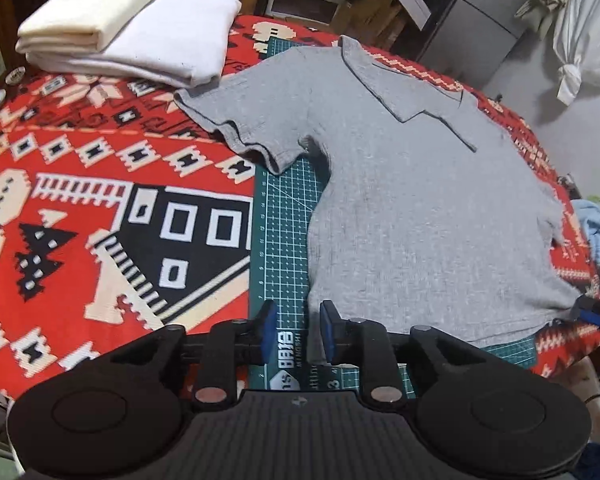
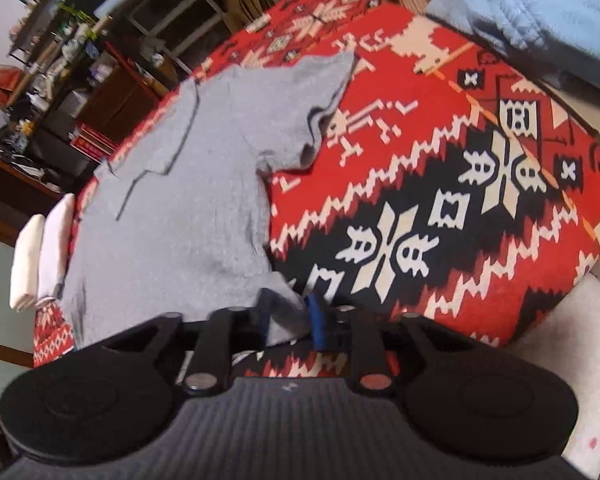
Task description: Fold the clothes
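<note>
Left wrist view: grey shirt (image 1: 412, 184) spread flat on green cutting mat (image 1: 288, 216) over red patterned cloth (image 1: 100, 208); folded white stack (image 1: 132, 28) behind. Left tool (image 1: 299, 330) narrowly parted, empty, at the hem corner.
Right wrist view: right tool (image 2: 290, 324) partly parted, shirt corner between the pads; grip uncertain. Blue garment (image 2: 540, 12) beyond.

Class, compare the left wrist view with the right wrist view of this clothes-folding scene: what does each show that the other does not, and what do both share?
Only the left wrist view shows the green cutting mat under the shirt, and the left gripper, jaws apart over the mat with nothing between them. Only the right wrist view shows the cluttered shelves and the shirt's hem corner lying between the right gripper fingers. Both show the grey polo shirt spread flat on the red patterned blanket, the folded white cloths and the light blue garment.
</note>
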The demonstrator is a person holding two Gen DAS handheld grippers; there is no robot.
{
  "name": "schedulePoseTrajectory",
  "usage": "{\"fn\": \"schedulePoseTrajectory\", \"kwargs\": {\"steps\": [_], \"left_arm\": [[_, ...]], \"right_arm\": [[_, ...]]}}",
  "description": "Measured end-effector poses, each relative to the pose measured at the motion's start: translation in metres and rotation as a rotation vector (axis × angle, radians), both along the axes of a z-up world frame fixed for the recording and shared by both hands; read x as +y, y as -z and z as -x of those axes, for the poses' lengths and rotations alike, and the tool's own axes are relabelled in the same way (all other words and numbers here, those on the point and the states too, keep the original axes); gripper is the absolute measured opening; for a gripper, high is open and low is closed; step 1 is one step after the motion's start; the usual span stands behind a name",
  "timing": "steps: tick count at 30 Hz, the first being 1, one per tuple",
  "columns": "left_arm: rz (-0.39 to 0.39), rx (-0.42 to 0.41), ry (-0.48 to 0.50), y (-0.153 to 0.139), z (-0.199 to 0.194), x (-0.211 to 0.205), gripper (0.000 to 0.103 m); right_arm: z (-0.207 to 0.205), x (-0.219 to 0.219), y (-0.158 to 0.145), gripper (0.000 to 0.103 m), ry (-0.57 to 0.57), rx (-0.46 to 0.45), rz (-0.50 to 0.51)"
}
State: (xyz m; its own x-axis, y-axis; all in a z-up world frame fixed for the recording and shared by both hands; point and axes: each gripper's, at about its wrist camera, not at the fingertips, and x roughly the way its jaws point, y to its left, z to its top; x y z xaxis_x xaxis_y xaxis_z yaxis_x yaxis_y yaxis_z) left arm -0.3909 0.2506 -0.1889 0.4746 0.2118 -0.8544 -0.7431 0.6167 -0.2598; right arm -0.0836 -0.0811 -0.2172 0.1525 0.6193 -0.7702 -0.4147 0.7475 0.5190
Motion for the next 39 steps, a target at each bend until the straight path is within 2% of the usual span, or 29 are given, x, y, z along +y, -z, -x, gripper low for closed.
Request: {"fn": "schedulePoseTrajectory", "kwargs": {"steps": [4,8,10,11,12,13,16,18,24,26,29,32,35,36,39], "left_arm": [[0.012,0.012,0.028,0.006,-0.005,-0.006,0.023],[-0.019,0.029,0.069,0.01,-0.013,-0.015,0.023],[-0.047,0.038,0.082,0.011,-0.016,-0.019,0.023],[-0.062,0.043,0.085,0.011,-0.018,-0.021,0.017],[-0.073,0.052,0.089,0.011,-0.02,-0.022,0.008],[-0.078,0.061,0.096,0.011,-0.022,-0.023,0.003],[-0.122,0.042,0.086,-0.001,-0.018,-0.026,0.003],[-0.129,0.003,0.076,-0.014,-0.008,-0.024,0.003],[-0.068,-0.15,0.005,-0.05,0.019,-0.005,0.003],[-0.048,-0.156,-0.025,-0.047,0.02,0.002,0.003],[-0.01,-0.099,-0.033,-0.028,0.013,0.008,0.003],[0.023,-0.023,-0.018,-0.005,0.005,0.007,0.003],[0.015,0.042,-0.011,0.008,0.001,0.001,0.004],[0.012,0.048,-0.011,0.009,0.001,-0.001,0.004],[0.002,-0.014,-0.009,-0.002,0.005,-0.001,0.003]], "right_arm": [[0.007,0.003,0.001,0.032,-0.028,-0.017,-0.001],[0.019,0.014,0.004,0.032,-0.089,-0.097,0.028],[0.025,0.021,0.005,0.032,-0.123,-0.164,0.075],[0.029,0.024,0.006,0.026,-0.139,-0.198,0.1],[0.03,0.027,0.007,0.013,-0.153,-0.207,0.107],[0.031,0.029,0.007,0.009,-0.165,-0.211,0.11],[0.026,0.031,0.006,0.007,-0.141,-0.126,0.098],[0.023,0.03,0.001,0.006,-0.141,-0.015,0.069],[0.025,0.01,-0.039,0.004,-0.176,0.162,-0.086],[0.02,0.004,-0.042,0.004,-0.163,0.209,-0.113],[0.007,-0.002,-0.033,0.004,-0.084,0.185,-0.077],[-0.007,-0.002,-0.01,0.004,-0.023,0.169,-0.008],[-0.013,-0.001,0.014,0.004,-0.006,0.209,0.036],[-0.011,-0.001,0.016,0.004,-0.007,0.207,0.046],[-0.005,0.0,0.014,0.004,-0.019,0.192,0.054]]}}
